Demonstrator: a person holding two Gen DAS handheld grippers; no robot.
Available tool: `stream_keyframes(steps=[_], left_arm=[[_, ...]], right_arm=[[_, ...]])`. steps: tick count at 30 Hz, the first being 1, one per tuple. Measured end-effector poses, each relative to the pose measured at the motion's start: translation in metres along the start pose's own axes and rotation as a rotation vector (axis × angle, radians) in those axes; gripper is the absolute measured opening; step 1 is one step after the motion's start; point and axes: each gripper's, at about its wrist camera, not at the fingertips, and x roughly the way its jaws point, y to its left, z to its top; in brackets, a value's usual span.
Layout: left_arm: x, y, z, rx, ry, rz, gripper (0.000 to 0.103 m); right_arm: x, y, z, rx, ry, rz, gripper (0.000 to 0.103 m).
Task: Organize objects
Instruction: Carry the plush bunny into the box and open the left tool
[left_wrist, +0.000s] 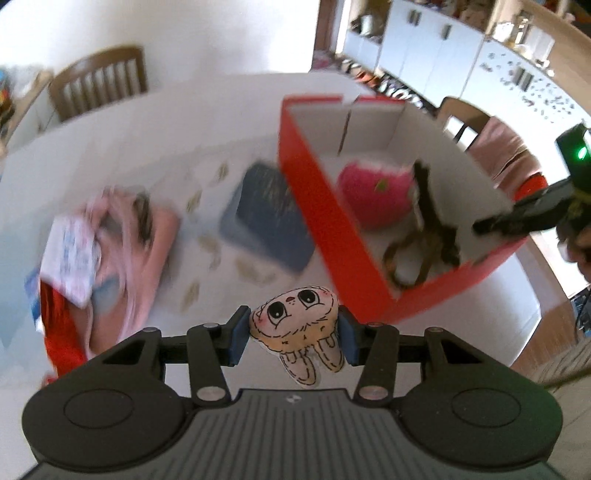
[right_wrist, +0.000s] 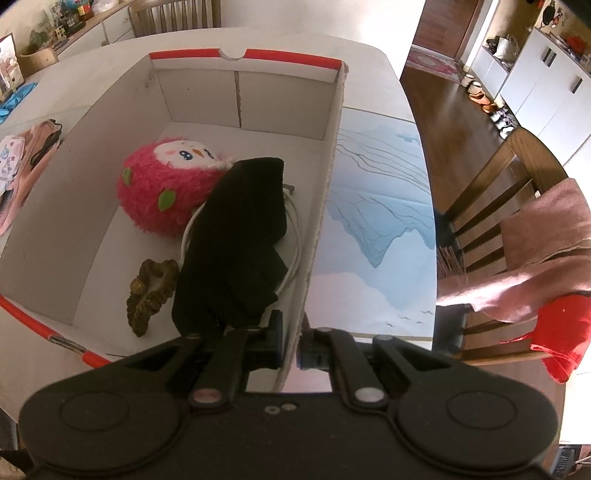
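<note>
My left gripper (left_wrist: 293, 332) is shut on a small cream doll with a drawn cartoon face (left_wrist: 299, 314), held above the white table just left of the red cardboard box (left_wrist: 314, 206). Inside the box lie a pink fluffy plush (right_wrist: 162, 192), a black cloth (right_wrist: 240, 229), a white cable (right_wrist: 295, 236) and a brown braided piece (right_wrist: 151, 291). My right gripper (right_wrist: 291, 339) is shut on the box's right wall (right_wrist: 321, 206), one finger inside and one outside. It also shows in the left wrist view as the right gripper (left_wrist: 484, 225) at the box's near corner.
A dark blue pouch (left_wrist: 266, 214) and a pile of pink clothes (left_wrist: 122, 240) lie left of the box. A blue printed mat (right_wrist: 380, 221) covers the table to its right. Wooden chairs (left_wrist: 99, 81) (right_wrist: 491, 206) stand around; one carries pink and red cloth.
</note>
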Motion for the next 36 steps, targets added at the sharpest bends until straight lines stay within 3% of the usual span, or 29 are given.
stream_keyframes(steps=[8,19,26,36], left_arm=[[0.006,-0.021,0.052,0.097,-0.041,-0.044,0.048],[0.047,-0.068,0.120,0.234,-0.056,-0.093,0.048],[0.089,-0.092,0.156,0.268,-0.024,-0.100,0.048],[0.161,-0.117,0.180,0.293,0.079,-0.079,0.048]], right_arm=[[-0.001,-0.001,0.000,0.007,-0.003,0.003,0.006],[-0.001,0.000,-0.001,0.008,-0.004,0.000,0.006],[0.000,-0.001,-0.001,0.012,-0.006,-0.003,0.006],[0.001,-0.001,0.000,0.013,-0.001,-0.008,0.006]])
